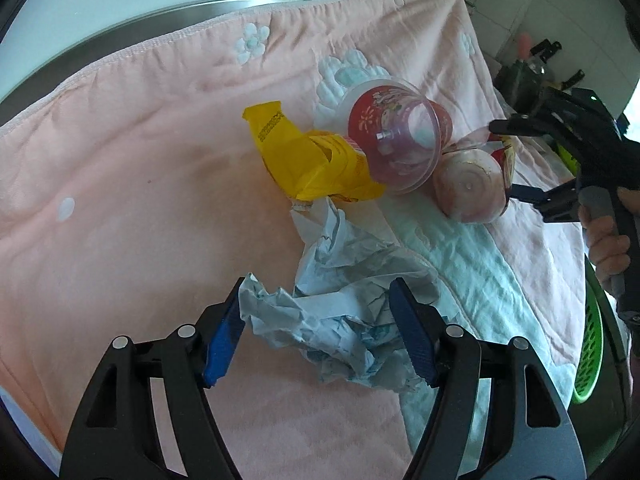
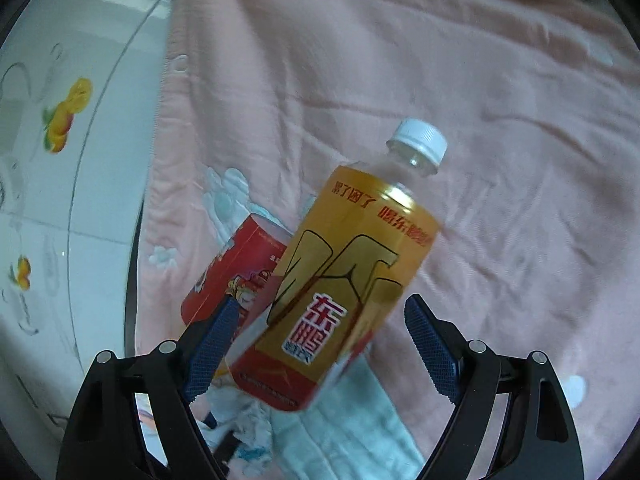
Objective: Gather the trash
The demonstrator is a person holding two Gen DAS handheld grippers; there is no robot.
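Crumpled pale blue paper (image 1: 340, 312) lies on the pink blanket (image 1: 120, 160). My left gripper (image 1: 318, 292) straddles it, jaws apart, and the paper's edges just meet the blue pads without being squeezed. Beyond it lie a yellow wrapper (image 1: 304, 160) and a clear red cup (image 1: 396, 140) on its side. A yellow drink bottle (image 2: 340, 280) with a white cap sits between the fingers of my right gripper (image 2: 322, 300). Its left pad is beside the bottle and a gap shows at the right pad. In the left wrist view, the right gripper (image 1: 504, 158) flanks the bottle's base (image 1: 468, 188).
A green slotted basket (image 1: 588, 352) hangs past the blanket's right edge. A hand (image 1: 604, 240) holds the right gripper's handle. A steel rim (image 1: 160, 20) runs behind the blanket, and dark clutter (image 1: 528, 76) stands on a counter at back right. A tiled wall (image 2: 60, 120) is left of the right gripper.
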